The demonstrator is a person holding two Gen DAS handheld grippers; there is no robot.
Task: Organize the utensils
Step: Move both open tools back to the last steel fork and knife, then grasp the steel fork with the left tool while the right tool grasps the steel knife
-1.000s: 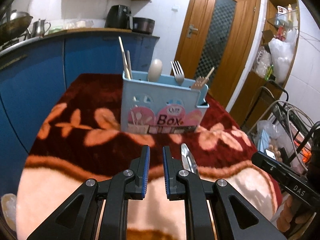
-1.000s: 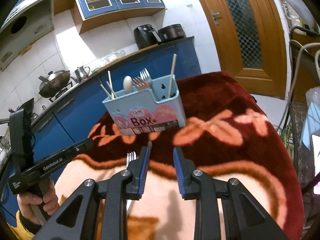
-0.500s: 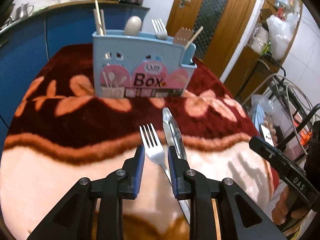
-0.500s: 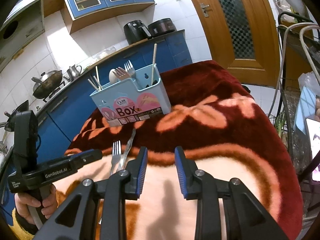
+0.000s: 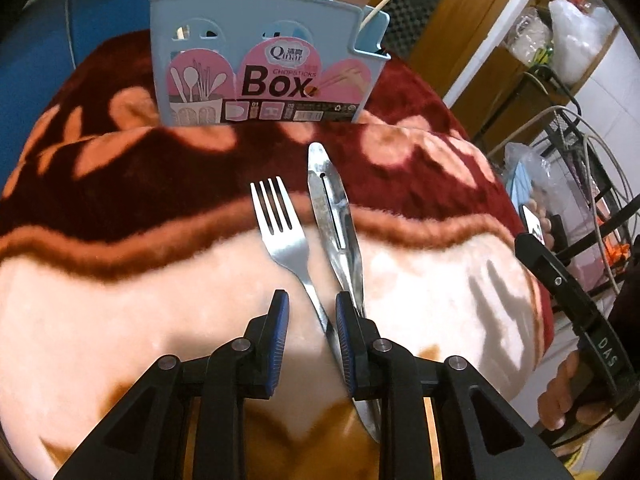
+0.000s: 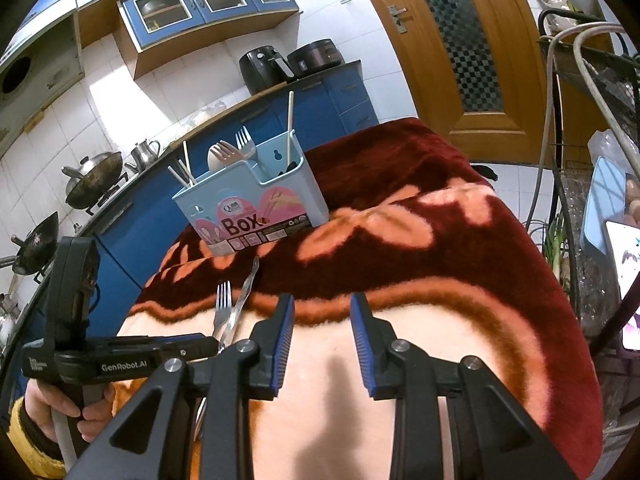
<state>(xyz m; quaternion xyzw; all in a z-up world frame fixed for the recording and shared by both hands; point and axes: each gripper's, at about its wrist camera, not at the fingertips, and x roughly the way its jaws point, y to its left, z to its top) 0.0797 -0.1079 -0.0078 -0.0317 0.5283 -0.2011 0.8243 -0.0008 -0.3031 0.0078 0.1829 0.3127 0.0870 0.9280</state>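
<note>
Right now the left gripper [image 5: 308, 312] hangs low over the blanket [image 5: 120, 280], its jaws a little apart after just opening, with the neck of the fork [image 5: 286, 236] running between them; the pads do not yet press on it. The fork lies on the pale part of the blanket, in front of the utensil box [image 5: 264, 60], tines toward the box. Just to the right of the fork lies a metal peeler [image 5: 334, 216], its handle crossing very close to the fork's handle under the right pad.

To do this grasp well, the jaws probably should settle squarely over the fork's thin neck and close on it alone, without catching the peeler, whose handle sits almost against the right pad. The soft blanket may let the fork sink or roll, so a firm, level pinch looks wise.

The right gripper [image 6: 322, 340] hovers over bare blanket to the right of the fork, jaws apart and holding nothing. The box already holds chopsticks, a spoon and other forks, so a free slot must be chosen.
</note>
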